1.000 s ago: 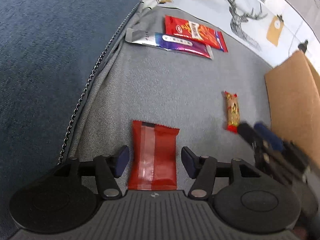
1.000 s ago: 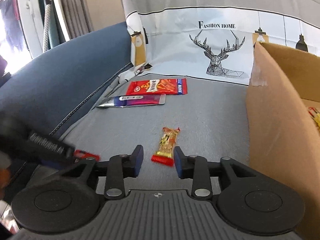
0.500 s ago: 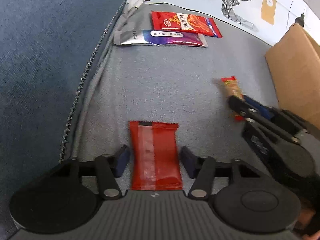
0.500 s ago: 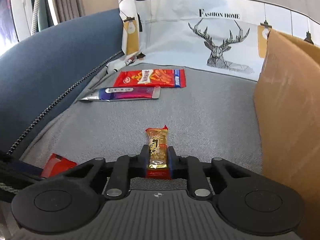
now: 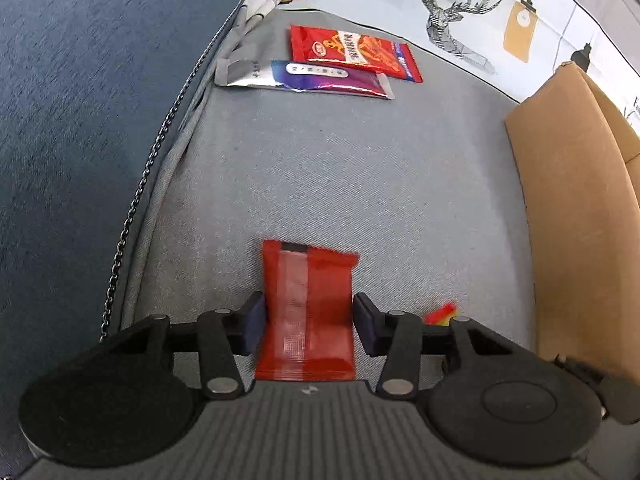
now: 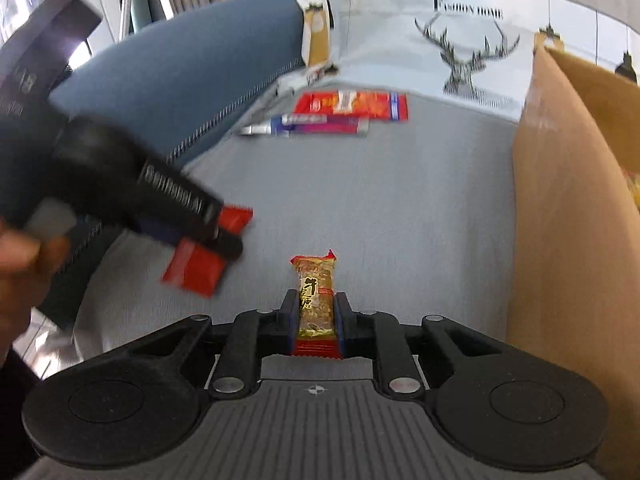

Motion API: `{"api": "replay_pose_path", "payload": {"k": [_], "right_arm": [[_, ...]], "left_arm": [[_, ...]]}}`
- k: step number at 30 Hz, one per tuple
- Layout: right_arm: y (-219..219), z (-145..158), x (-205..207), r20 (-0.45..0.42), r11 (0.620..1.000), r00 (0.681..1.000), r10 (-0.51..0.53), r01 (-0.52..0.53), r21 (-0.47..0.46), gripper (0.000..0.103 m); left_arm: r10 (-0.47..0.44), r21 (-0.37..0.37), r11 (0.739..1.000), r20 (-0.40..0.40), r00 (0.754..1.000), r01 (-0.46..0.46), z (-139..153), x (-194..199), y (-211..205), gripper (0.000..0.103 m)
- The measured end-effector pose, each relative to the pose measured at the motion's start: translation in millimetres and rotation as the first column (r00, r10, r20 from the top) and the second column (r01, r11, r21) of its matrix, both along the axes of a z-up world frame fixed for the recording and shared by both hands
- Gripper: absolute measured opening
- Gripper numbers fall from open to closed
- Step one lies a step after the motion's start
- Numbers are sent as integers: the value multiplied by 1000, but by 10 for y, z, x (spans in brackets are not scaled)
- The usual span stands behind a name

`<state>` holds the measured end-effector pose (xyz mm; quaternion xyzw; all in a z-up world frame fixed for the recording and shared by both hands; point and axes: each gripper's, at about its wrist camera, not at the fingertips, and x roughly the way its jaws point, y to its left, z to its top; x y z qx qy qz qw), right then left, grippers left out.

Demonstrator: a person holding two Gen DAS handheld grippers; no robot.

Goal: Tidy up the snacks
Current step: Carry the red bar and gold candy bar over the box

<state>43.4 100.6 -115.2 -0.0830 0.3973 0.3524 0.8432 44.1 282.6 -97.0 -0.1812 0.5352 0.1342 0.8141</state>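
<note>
Each camera sits on its tool, looking down close at the grey sofa seat (image 5: 360, 184). Both see the far snacks (image 5: 352, 52) and the box (image 6: 560, 208).

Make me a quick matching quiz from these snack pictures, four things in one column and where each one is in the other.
Things:
1. plain red packet
2. gold peanut bar
3. purple and silver packet
4. cardboard box

Places:
A. standing at the right edge of the grey cushion
B. between the pads of the right claw
C. between the pads of the left claw
D. lying beside the red chips bag

Pairs: 1-C, 2-B, 3-D, 4-A
</note>
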Motion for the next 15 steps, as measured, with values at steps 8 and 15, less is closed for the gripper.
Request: {"api": "replay_pose_path", "payload": {"k": [8,15], "right_arm": [[15,-143,-6,-15,999,1000,-11,10,-33,21],[85,-163,-39,28,998,999,30,-29,-56,22]], "left_arm": [[-31,23,999,-29,999,32,-50,20,-39,66],[-77,98,992,-49,996,82,-75,81,-153,56]]}}
